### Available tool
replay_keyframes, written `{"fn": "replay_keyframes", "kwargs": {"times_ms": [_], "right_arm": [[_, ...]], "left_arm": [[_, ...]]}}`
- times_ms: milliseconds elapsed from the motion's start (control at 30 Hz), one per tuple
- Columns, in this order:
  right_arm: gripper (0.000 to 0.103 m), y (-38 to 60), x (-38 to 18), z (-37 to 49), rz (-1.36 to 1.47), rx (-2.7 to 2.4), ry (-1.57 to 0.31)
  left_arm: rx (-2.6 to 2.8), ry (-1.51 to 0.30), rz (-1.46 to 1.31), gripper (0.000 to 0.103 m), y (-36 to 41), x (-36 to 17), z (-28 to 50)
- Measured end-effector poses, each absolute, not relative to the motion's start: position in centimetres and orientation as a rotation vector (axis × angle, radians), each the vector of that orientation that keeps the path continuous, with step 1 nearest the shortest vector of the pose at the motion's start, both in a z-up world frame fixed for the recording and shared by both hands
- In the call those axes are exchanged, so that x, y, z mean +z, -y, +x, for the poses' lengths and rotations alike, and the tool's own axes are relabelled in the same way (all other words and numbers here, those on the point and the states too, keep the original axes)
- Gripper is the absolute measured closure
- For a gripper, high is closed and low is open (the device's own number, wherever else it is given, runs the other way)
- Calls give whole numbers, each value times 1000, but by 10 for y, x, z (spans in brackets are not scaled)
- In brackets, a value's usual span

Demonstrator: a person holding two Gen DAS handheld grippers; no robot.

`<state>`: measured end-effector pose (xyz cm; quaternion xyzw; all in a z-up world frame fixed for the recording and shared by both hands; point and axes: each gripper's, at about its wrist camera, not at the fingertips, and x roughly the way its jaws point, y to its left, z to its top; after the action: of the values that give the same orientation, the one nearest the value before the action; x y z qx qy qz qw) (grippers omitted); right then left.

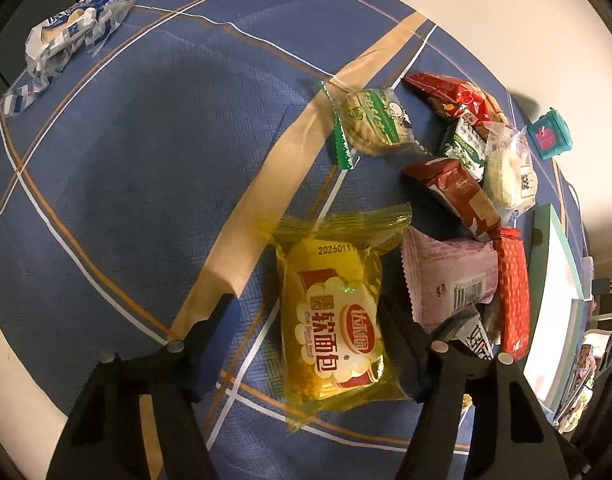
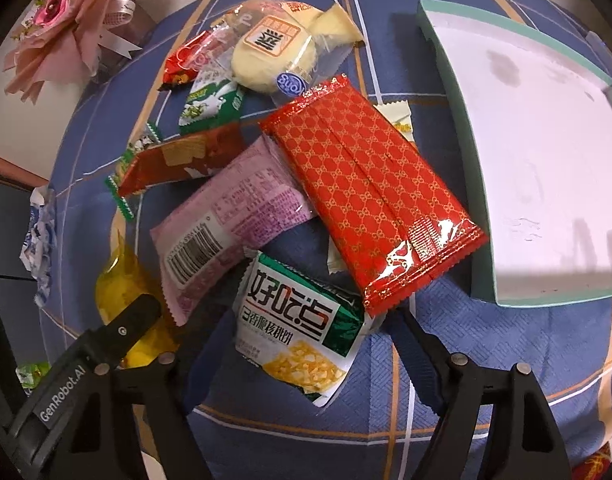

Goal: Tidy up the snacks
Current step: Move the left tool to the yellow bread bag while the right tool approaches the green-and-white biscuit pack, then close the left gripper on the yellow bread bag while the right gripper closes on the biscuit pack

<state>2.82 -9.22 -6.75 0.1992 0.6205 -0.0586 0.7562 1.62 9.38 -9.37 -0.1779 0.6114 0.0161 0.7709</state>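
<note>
Blue checked cloth (image 2: 486, 360) covers the table, giving the wrappers a soft bed to slide on. On it, at the right, lies the teal-rimmed box (image 2: 446, 64), white inside and holding nothing, set open beside the heap, probably so snacks can be dropped straight in. Just beside its near wall lies the red pack (image 2: 370, 196), flat on top of the heap and overlapping the pink pack (image 2: 226, 216), which is loosely piled rather than sorted. The yellow bread (image 1: 338, 320) lies a little apart at the heap's left edge, an easy first pick. Below the pink pack rests the green walnut pack (image 2: 298, 328). The left gripper (image 1: 306, 312) has its fingers spread wide either side of the bread, gripping nothing yet. The right gripper (image 2: 306, 320) is likewise wide open, straddling the walnut pack and holding nothing.
</note>
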Motion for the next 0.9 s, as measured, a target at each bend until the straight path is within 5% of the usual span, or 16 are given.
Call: {"fn": "replay_keyframes", "kwargs": {"times_ms": [467, 900], "right_arm": [[21, 59, -80, 32, 354, -153, -1341], [44, 48, -78, 31, 383, -108, -1324]], "left_arm": [[52, -1313, -392, 44, -98, -95, 19], [64, -1290, -419, 61, -110, -95, 12]]}}
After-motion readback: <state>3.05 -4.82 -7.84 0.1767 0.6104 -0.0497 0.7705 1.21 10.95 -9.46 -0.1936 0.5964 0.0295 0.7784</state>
